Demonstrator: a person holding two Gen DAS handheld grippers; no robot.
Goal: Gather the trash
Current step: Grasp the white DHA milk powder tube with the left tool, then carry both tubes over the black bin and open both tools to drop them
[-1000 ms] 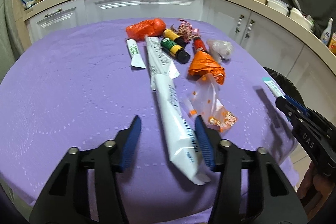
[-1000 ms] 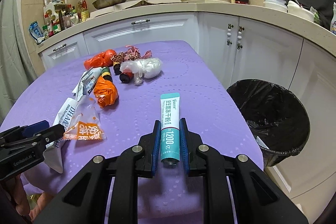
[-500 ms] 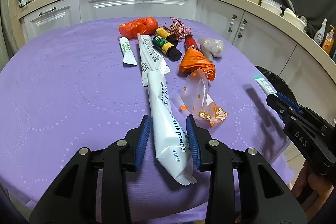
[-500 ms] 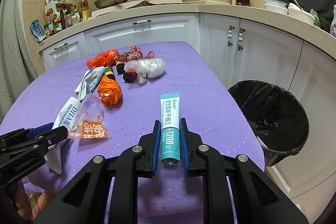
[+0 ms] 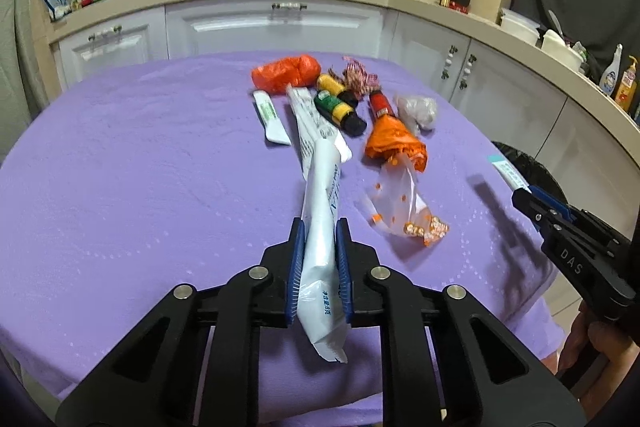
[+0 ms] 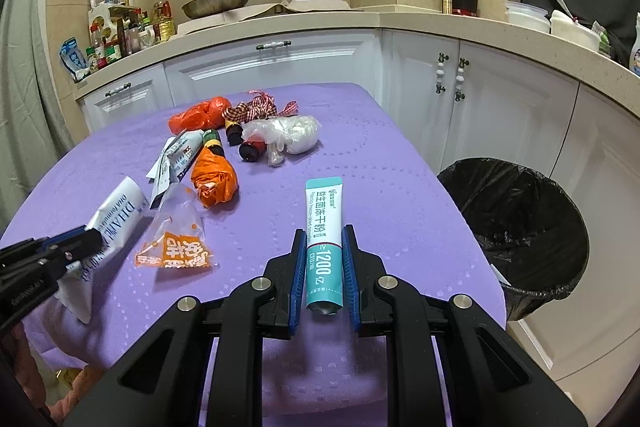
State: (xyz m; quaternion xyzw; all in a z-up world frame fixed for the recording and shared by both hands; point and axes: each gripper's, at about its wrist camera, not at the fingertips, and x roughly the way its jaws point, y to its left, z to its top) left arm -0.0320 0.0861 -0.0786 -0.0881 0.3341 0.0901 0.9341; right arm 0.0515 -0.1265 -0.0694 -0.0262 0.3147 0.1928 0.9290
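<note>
My left gripper (image 5: 319, 231) is shut on a long white milk powder sachet (image 5: 322, 211) and holds its near end above the purple table (image 5: 140, 187). My right gripper (image 6: 323, 239) is shut on a teal and white sachet (image 6: 323, 223), held above the table's right side. The black-lined trash bin (image 6: 520, 227) stands on the floor to the right of the table. A clear snack bag with orange print (image 6: 176, 239), an orange plastic bag (image 6: 214, 179) and small bottles (image 5: 340, 107) lie on the table.
Another orange bag (image 5: 286, 75), a checked ribbon (image 6: 260, 107), a crumpled clear bag (image 6: 288, 135), a small white sachet (image 5: 272, 123) and a second long white sachet (image 5: 308, 119) lie toward the table's far side. White cabinets and a cluttered counter (image 6: 360, 15) stand behind.
My left gripper has closed from wide open onto the long white sachet and lifted its near end. My right gripper has kept its hold on the teal sachet, nearly still.
</note>
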